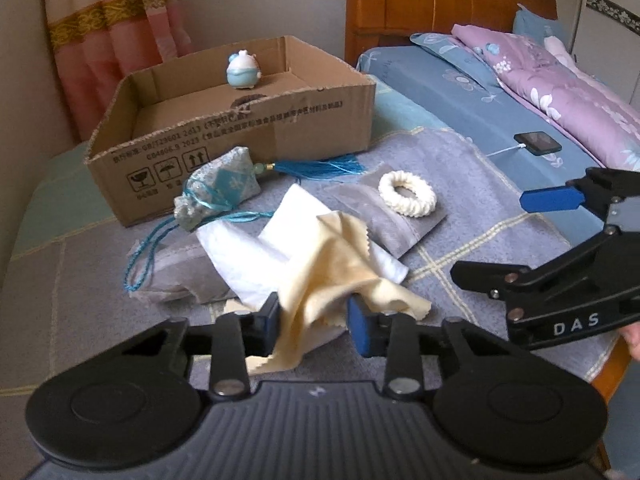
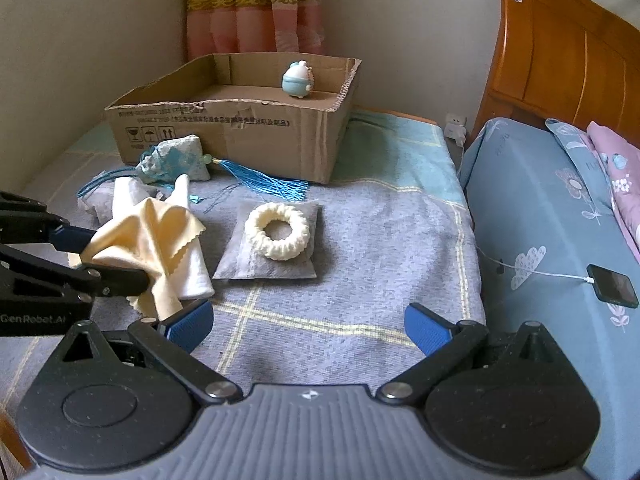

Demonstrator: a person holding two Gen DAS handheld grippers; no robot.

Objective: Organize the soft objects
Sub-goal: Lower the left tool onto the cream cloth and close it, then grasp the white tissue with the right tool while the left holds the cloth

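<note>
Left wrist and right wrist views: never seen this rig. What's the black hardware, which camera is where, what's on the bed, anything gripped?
There is no robot arm. A person holds a handheld two-finger gripper in each hand, and each one has a fisheye camera looking along its blue-padded fingers.

In the left wrist view, the left gripper has bunched-up cream cloth between its pads. The right gripper is open and empty.

On the grey blanket are a white cloth, a blue tasselled sachet, and a white ring scrunchie resting on a small grey pillow. A cardboard box behind them holds a small blue-and-white toy. A phone is charging on the blue sheet.
</note>
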